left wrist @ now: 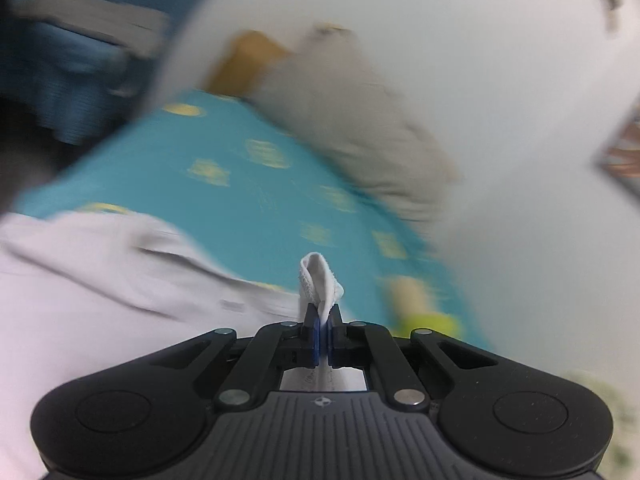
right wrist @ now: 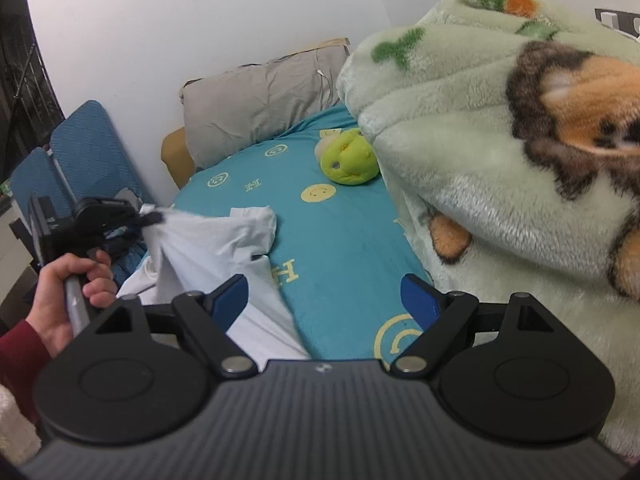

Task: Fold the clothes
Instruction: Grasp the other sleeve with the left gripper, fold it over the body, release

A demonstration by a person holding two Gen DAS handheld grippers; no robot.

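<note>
1. Up close, the left hand-held gripper (left wrist: 322, 322) pinches a fold of the white garment (right wrist: 224, 240), lifted off the teal bed sheet (right wrist: 340, 232).
2. Beside it, the right hand-held gripper (right wrist: 326, 300) hangs open and holds nothing.
3. Beyond lie a green plush toy (right wrist: 350, 156) and a grey pillow (right wrist: 260, 104).

White garment (right wrist: 208, 240) (teal smiley-print sheet (right wrist: 340, 232)).

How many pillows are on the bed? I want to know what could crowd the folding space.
1: a grey pillow at the head of the bed, against the wall. The green blanket may hide more.
</note>
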